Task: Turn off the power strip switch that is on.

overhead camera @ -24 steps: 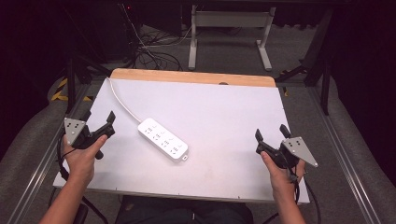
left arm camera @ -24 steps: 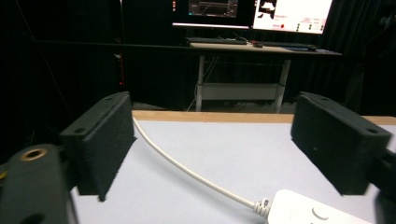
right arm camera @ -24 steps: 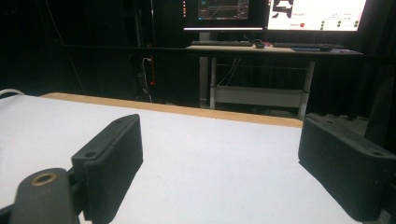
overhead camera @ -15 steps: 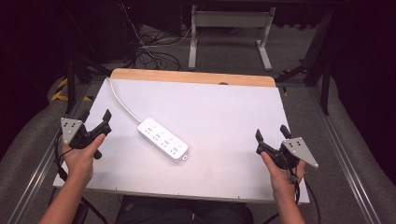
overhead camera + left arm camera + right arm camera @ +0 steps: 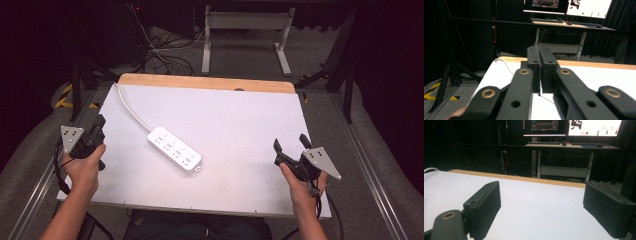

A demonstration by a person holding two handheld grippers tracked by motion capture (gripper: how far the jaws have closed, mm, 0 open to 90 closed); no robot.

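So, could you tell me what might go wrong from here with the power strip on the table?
The left gripper is shut with nothing between its jaws, so it would likely push the power strip rather than grip it unless it opens. The white cord runs off the table's far left corner and could tug or drag if the strip is lifted. The right gripper, open, sits far from the strip.
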